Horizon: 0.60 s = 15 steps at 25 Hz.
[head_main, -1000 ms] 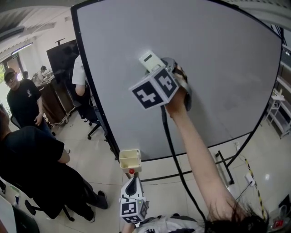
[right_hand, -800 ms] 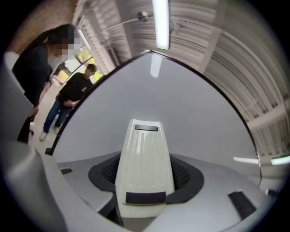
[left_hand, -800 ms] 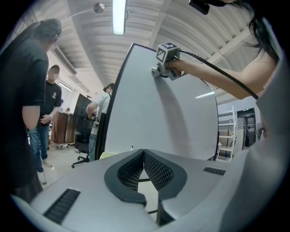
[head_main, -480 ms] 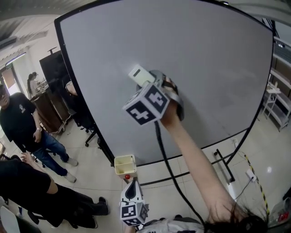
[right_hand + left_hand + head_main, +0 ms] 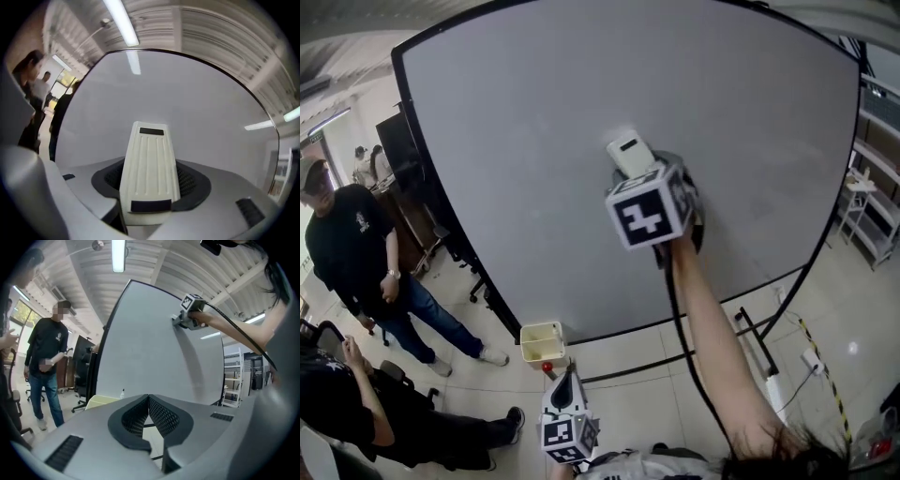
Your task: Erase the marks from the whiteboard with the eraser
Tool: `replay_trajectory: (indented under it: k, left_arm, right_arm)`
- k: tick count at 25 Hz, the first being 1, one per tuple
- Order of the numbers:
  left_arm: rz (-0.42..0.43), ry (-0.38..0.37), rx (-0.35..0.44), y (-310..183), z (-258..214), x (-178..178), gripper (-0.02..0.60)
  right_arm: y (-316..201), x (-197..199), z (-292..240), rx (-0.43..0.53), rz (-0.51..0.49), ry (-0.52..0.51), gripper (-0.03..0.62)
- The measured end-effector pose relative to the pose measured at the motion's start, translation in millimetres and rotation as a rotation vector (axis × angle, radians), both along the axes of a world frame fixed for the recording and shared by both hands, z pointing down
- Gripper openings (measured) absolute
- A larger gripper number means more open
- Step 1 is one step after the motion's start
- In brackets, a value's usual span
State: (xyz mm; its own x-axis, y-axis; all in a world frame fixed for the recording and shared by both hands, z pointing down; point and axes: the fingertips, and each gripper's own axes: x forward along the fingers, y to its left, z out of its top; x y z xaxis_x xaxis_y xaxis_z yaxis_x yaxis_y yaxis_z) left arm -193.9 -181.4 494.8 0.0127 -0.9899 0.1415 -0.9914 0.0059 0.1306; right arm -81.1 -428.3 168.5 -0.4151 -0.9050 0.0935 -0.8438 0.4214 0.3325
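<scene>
Two grippers: right fingers (image 5: 186, 180) clenched on eraser (image 5: 150, 164) against whiteboard (image 5: 197, 103); left fingers (image 5: 162, 416) together, empty.

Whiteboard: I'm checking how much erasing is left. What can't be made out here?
- Eraser, wiping face: turned to the board, hidden in every view.
- Whiteboard behind the right gripper and arm: covered in the head view.
- Faint leftover marks: too pale to tell in any view.
</scene>
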Motion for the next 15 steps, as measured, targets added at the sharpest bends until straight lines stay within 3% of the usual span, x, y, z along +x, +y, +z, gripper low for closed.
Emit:
replay_trajectory:
  k: [3,5,7,11,13,15]
  left_arm:
    - [0.034,0.008,0.003,-10,1,24,-0.008]
    - [0.047,0.011,0.005,-11,-1,36,-0.008]
    - [0.037,0.014,0.000,-9,-4,39,-0.008]
    - [0.004,0.011,-0.014,-1,5,33,-0.008]
    - [-0.022,0.024,-0.012,2,5,30,-0.008]
    - [-0.046,0.030,-0.007,4,2,28,-0.008]
  right_arm:
    - [20,-60,15,0.114,-0.012,0.295,0.275]
    - [17,-58,17,0.119,-0.022,0.318,0.276]
    - [-2,-11,8,0.088,0.022,0.220,0.276]
    - [-43,162,-24,0.052,0.287,0.031,0.276]
    - [-62,217,-8,-0.052,0.312,-0.114,0.276]
    - [-70,237,10,-0.123,0.300,-0.222,0.276]
